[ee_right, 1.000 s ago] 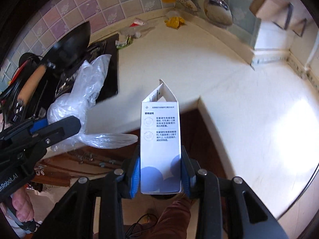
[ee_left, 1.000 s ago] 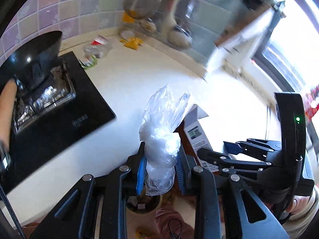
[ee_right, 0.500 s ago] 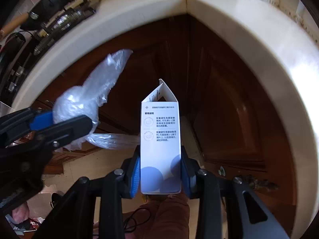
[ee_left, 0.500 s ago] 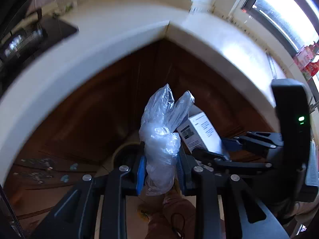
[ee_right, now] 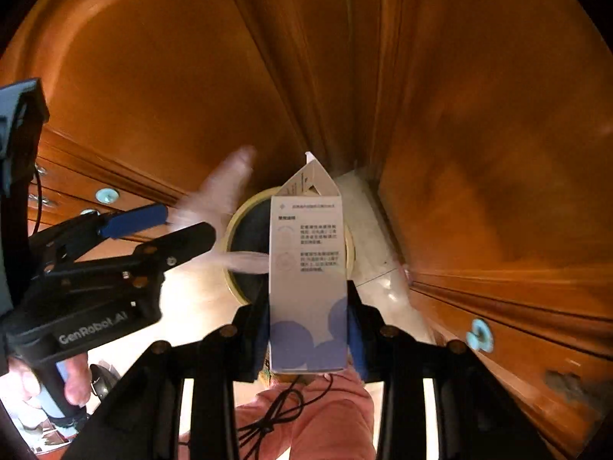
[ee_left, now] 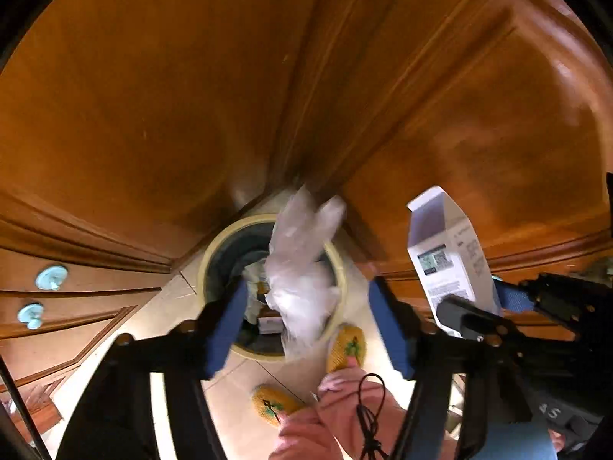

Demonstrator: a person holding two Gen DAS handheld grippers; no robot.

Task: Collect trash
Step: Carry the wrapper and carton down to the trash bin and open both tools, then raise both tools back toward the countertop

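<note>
Left wrist: my left gripper [ee_left: 312,322] has its blue-padded jaws spread wide, nothing pinched. The crumpled clear plastic bag [ee_left: 302,272] is loose between them, blurred, apart from both pads, right over the mouth of the bin [ee_left: 214,245]. Bin is round, pale cream rim, dark inside; paper scraps and a small box [ee_left: 270,324] lie in it. It stands on pale glossy floor tiles in the corner of the wooden cabinets [ee_left: 153,96], smooth orange-brown panels with moulded edges and round light-blue knobs [ee_left: 51,276]. On the right, the right gripper [ee_left: 486,306] clamps a white cardboard carton [ee_left: 446,257], top flap open, printed label on the side. My yellow knitted slippers [ee_left: 345,347] are beside the bin

Right wrist: right gripper [ee_right: 308,329] is clenched on the carton [ee_right: 308,268], upright, matte white with blue blobs at the base and small printed text, gabled top open. It hangs in front of the bin [ee_right: 245,207]. Left gripper [ee_right: 172,226] sits at left, fingers parted, the bag [ee_right: 226,188] a pale smear just past its tips
</note>
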